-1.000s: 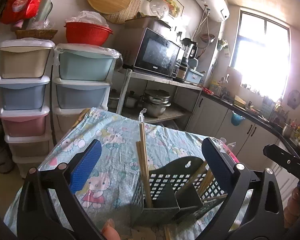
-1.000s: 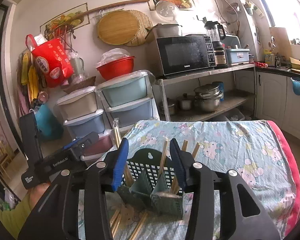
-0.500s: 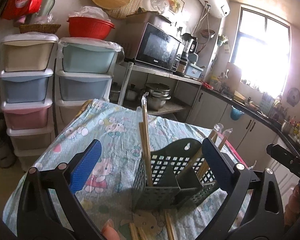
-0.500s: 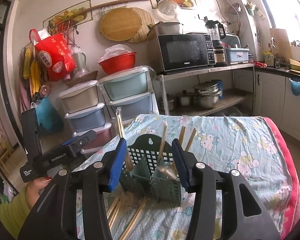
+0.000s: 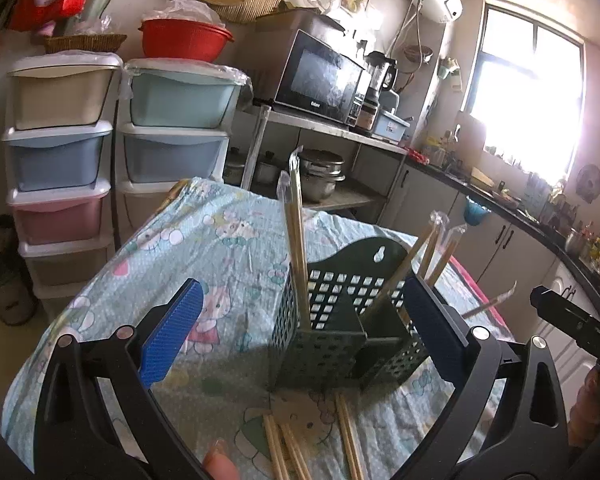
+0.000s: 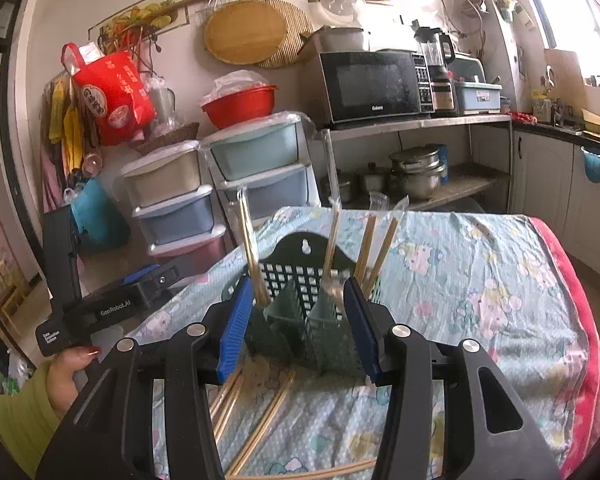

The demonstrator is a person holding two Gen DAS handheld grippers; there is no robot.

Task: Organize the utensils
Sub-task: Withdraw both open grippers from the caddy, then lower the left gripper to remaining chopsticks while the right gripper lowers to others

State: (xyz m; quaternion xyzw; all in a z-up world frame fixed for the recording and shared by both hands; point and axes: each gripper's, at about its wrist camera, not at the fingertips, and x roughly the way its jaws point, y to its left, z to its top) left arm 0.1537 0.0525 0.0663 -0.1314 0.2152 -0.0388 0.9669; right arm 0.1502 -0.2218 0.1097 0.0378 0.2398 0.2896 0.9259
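Left tool (image 5: 296, 330) fills the lower frame, wide open and empty; the green holder (image 5: 340, 320) with upright chopsticks (image 5: 296, 240) stands mid-frame on the surface (image 5: 220, 240). Right tool (image 6: 296, 324), half open and empty, frames the holder (image 6: 300, 304); loose chopsticks (image 6: 260, 428) lie bottom centre.

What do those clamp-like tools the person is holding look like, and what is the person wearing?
Each tool is a black plastic frame with silver screw heads, forking into two fingers faced with ribbed blue pads. The left gripper and the right gripper look alike. In the right wrist view, the left tool's black body bears white lettering. A yellow-green sleeve and red-painted nails show.
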